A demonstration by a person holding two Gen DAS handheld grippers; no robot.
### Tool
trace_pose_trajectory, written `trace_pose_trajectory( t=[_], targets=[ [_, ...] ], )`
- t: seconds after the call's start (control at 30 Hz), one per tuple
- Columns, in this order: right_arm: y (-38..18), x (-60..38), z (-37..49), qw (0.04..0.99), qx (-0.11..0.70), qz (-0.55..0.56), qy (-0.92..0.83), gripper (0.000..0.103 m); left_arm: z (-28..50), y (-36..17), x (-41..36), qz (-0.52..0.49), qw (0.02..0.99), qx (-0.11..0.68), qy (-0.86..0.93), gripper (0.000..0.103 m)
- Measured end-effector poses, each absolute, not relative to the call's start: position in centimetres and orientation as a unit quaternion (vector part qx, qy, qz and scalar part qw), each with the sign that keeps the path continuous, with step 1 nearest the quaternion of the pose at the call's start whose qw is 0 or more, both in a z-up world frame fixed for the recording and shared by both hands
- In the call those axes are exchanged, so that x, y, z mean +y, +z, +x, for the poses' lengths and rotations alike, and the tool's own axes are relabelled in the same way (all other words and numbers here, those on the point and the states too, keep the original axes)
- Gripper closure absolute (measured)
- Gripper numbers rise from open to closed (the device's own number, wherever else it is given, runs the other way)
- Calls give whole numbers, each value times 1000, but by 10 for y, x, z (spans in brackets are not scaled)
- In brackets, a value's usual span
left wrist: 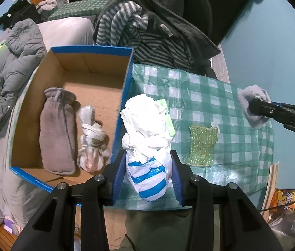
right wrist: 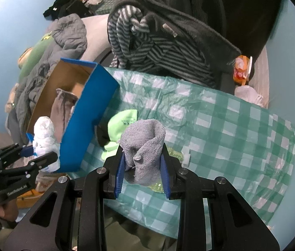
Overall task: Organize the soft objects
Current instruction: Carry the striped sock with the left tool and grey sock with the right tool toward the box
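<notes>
A: What is the left gripper (left wrist: 148, 177) holding?
B: It is clamped on a knotted plastic bag (left wrist: 147, 146), low centre, beside the cardboard box (left wrist: 93, 49).
A: And the right gripper (right wrist: 142, 171)?
B: It pinches a grey sock (right wrist: 143, 146), centre frame.

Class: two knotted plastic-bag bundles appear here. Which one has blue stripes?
The bundle clamped in the left gripper, above the table. The other bundle lies in the box, whitish with pink, no blue.

Both wrist views look steeply down (close) on one checked tablecloth (left wrist: 199, 96).

left claw (left wrist: 148, 173) clamped, right claw (right wrist: 143, 165) clamped
</notes>
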State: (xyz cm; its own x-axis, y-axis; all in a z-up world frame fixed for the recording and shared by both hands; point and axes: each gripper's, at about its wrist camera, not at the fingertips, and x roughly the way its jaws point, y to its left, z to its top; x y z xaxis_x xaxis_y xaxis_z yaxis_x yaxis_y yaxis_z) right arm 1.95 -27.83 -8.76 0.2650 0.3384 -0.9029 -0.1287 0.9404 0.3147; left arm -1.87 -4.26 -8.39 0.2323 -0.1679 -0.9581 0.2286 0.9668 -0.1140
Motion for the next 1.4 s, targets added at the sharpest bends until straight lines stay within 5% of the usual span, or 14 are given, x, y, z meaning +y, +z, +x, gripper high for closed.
trace_pose_trajectory(
  t=[0.83, 1.4],
  targets=[
    [-45, -199, 25, 806, 559, 82, 179, 74, 12, -79, 29, 20, 797, 594, -109, 62],
    [-51, -120, 50, 793, 566, 55, 220, 74, 31, -139, 74, -4, 763, 638, -103, 62]
  ],
)
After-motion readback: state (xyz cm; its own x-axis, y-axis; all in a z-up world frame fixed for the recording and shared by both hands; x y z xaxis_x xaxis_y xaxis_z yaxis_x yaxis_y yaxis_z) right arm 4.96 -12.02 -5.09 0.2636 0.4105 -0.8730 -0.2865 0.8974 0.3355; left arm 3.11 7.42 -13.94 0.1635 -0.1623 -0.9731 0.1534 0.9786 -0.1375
